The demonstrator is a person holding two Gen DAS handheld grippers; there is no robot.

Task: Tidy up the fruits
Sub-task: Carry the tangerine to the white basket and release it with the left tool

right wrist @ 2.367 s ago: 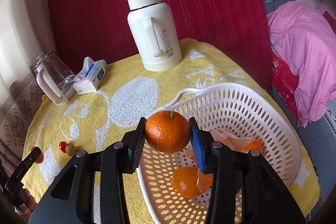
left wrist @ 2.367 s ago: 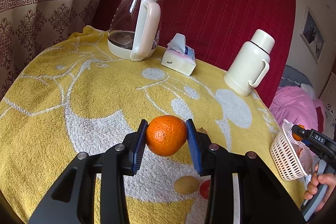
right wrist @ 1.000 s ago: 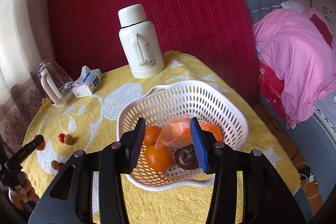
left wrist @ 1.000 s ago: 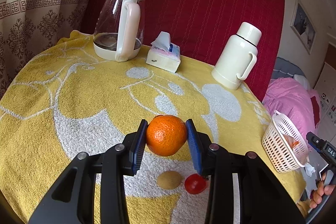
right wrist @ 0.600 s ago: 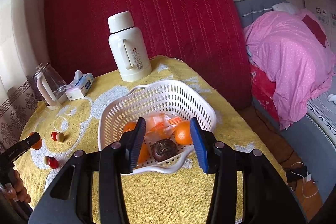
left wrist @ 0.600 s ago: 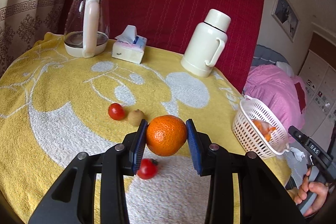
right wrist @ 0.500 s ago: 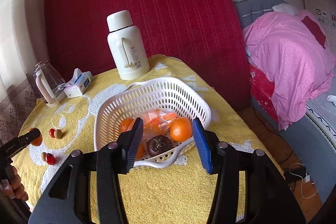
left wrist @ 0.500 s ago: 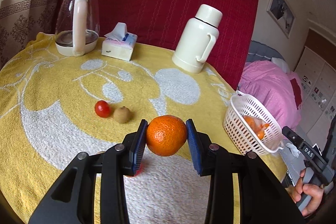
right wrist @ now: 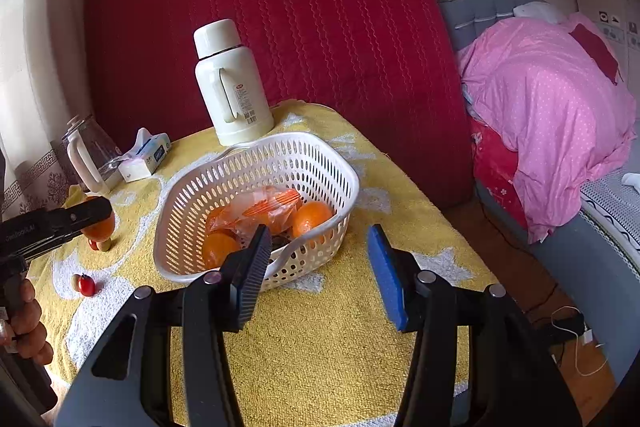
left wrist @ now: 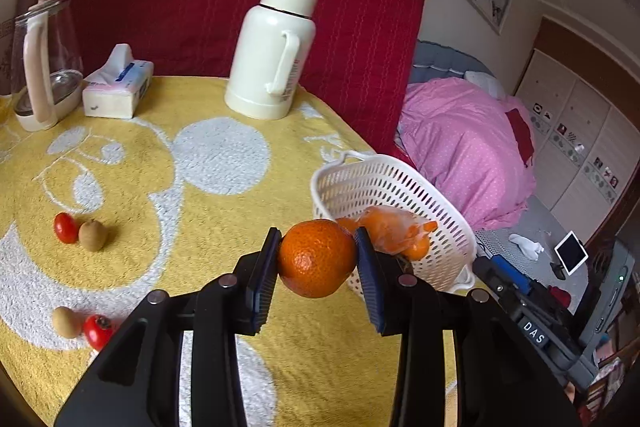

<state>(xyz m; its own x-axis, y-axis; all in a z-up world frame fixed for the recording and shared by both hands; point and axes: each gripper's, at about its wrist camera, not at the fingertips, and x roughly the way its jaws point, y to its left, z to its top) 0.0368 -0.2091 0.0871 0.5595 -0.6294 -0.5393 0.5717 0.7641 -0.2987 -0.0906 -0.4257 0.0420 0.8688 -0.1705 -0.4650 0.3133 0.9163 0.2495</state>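
My left gripper is shut on an orange and holds it above the yellow towel, just left of the white basket. In the right wrist view the left gripper with its orange is left of the basket. The basket holds oranges, an orange plastic bag and a dark fruit. My right gripper is open and empty, in front of the basket.
Two tomatoes and two small brown fruits lie on the towel at left. A cream thermos, a tissue box and a glass kettle stand at the back. The table edge is at right, a pink bed beyond.
My right gripper let its orange into the basket, opened wide and drew back. My left gripper carried its orange rightward to beside the basket.
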